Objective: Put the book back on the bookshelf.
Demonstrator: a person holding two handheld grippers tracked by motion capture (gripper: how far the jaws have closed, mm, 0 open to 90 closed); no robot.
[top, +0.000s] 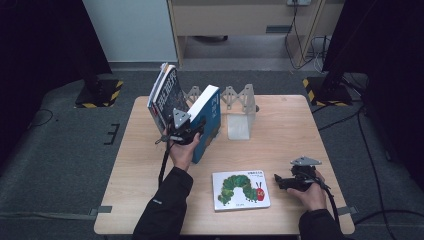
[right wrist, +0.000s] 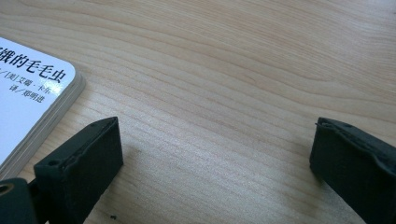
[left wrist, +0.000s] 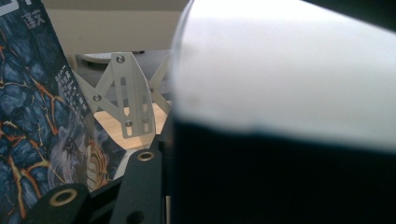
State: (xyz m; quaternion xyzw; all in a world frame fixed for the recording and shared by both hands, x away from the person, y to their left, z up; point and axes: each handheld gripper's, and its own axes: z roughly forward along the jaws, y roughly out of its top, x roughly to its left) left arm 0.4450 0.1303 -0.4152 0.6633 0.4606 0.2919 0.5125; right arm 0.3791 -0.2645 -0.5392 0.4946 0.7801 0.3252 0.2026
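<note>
Grey floor (top: 65, 160) around a wooden table (top: 280, 145); dark drapes, perhaps, flanking.

The left forearm, in a dark sleeve, reaches forward from the near edge, its hand wrapped round the left hand-held gripper (top: 192, 131), which is raised and clamped on a blue book (top: 207, 120). The right hand-held gripper (top: 276, 178) sits low by the near right side, pointing left, jaws wide apart with nothing between them.

High view: dim, dark surroundings, table (top: 280, 125) evenly lit from above, soft shadows. Left gripper view: book (left wrist: 285, 70) overexposed, blurred close up. Right gripper view: sharp, bright.
</note>
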